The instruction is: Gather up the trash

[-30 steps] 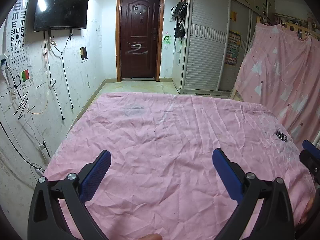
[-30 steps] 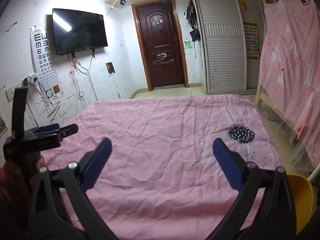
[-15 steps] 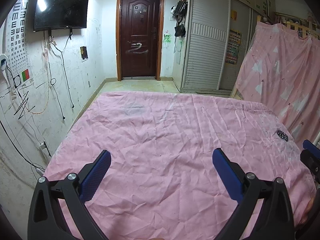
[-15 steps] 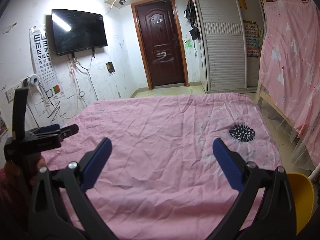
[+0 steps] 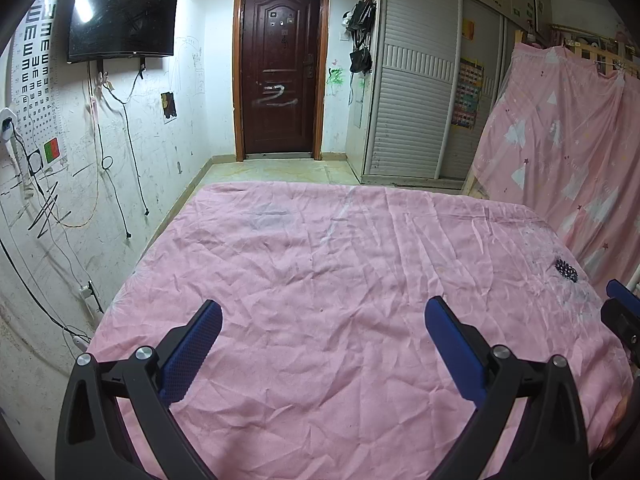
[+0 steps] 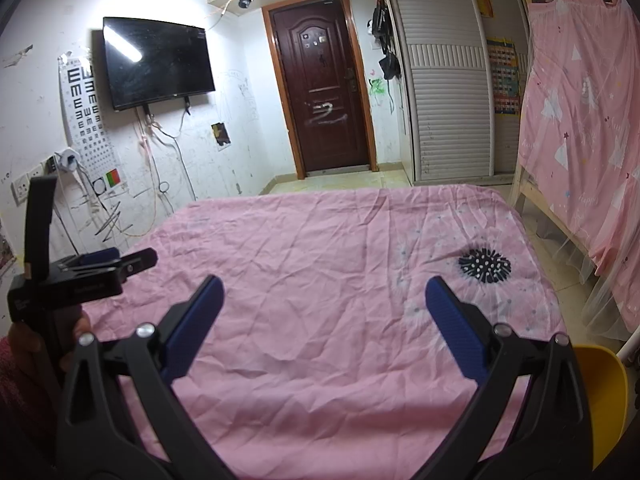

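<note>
trash shows nowhere on the pink bed (image 5: 320, 280); nothing has shifted, and your left tongs (image 5: 320, 340) and right tongs (image 6: 320, 320) stay wide open, empty.

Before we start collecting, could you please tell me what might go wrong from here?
No trash shows on the wrinkled pink bedsheet; the black dotted patch looks printed and could be mistaken for litter. With both tools open and empty, the left tool or the right tool could pinch sheet folds.

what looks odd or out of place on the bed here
No loose trash shows on the pink sheet. The odd spot is a black white-dotted patch near its right edge; whether print or object is unclear. Both grippers hang open.
</note>
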`<state>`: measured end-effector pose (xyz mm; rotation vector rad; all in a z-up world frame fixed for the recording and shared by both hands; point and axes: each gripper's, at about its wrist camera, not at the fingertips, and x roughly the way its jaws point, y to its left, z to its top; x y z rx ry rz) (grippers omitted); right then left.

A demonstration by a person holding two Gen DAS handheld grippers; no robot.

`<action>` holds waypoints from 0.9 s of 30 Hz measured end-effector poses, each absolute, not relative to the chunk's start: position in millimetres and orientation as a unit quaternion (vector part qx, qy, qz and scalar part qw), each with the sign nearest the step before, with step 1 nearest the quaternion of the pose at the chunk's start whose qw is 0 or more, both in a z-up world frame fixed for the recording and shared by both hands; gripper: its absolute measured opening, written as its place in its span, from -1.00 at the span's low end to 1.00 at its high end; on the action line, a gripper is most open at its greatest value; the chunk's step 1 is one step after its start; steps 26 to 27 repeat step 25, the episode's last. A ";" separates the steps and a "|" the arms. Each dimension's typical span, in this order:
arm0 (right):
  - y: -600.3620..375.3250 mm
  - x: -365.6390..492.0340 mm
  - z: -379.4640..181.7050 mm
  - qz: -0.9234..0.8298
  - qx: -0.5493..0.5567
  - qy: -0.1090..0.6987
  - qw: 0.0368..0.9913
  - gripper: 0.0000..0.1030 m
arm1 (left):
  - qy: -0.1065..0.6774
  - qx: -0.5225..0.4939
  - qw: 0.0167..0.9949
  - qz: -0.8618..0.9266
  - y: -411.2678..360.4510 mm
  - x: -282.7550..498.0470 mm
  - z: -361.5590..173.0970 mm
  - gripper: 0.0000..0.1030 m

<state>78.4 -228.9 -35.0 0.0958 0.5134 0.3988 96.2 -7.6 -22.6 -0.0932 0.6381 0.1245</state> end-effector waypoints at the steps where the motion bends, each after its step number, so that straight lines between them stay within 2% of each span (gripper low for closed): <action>1: -228.9 78.4 -35.0 0.196 0.047 0.252 0.947 0.88 | 0.313 -0.046 0.947 0.061 -7.4 96.1 -23.1 0.82; 27: -228.9 78.4 -34.9 0.195 0.047 0.253 0.946 0.88 | 0.317 -0.044 0.945 0.062 -6.9 97.0 -25.0 0.82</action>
